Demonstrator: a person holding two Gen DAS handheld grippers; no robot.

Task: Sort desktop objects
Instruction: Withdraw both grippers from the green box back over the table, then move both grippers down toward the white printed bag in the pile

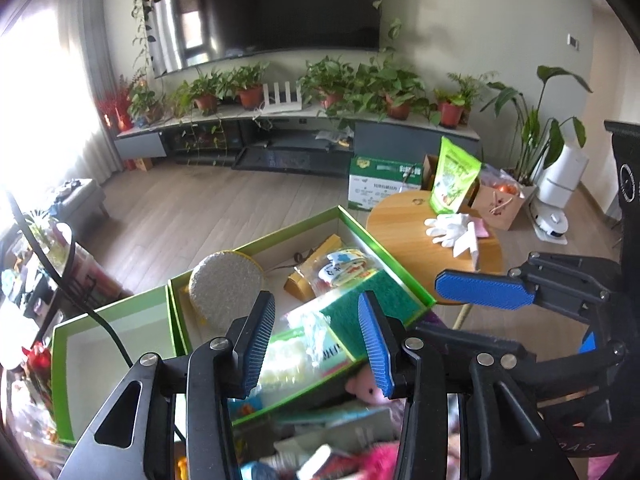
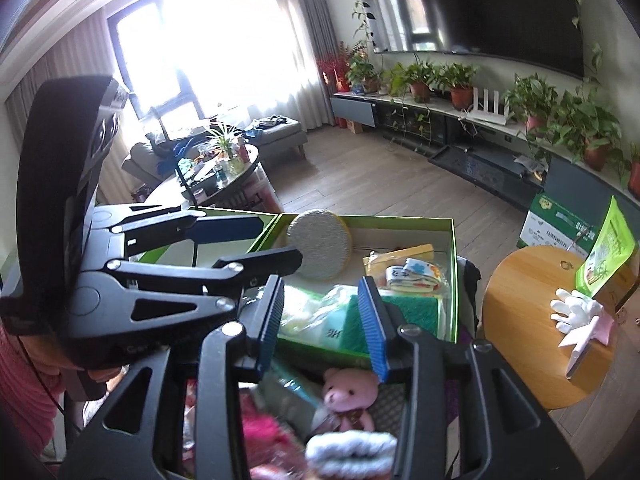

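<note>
A green-rimmed box (image 1: 384, 246) (image 2: 454, 276) holds a round grey-and-yellow sponge (image 1: 226, 290) (image 2: 320, 244), a green scouring pad (image 1: 372, 298) (image 2: 412, 308), a bagged white item (image 1: 304, 356) (image 2: 312, 316) and a patterned roll (image 1: 344, 266) (image 2: 416, 274). A second green box (image 1: 116, 340) at its left looks bare. A pink teddy bear (image 2: 350, 396) (image 1: 364, 388) lies in the clutter below. My left gripper (image 1: 318, 344) is open and empty above the box's near edge. My right gripper (image 2: 324, 330) is open and empty above the bear; it also shows in the left wrist view (image 1: 484, 290).
A round wooden side table (image 1: 416, 240) (image 2: 520, 320) at the right carries a white glove (image 1: 450, 230) (image 2: 574, 310) and a green pouch (image 1: 454, 176) (image 2: 606, 256). Loose items, one pink and fluffy (image 2: 268, 436), lie below the boxes. A cardboard carton (image 1: 380, 182) stands on the floor.
</note>
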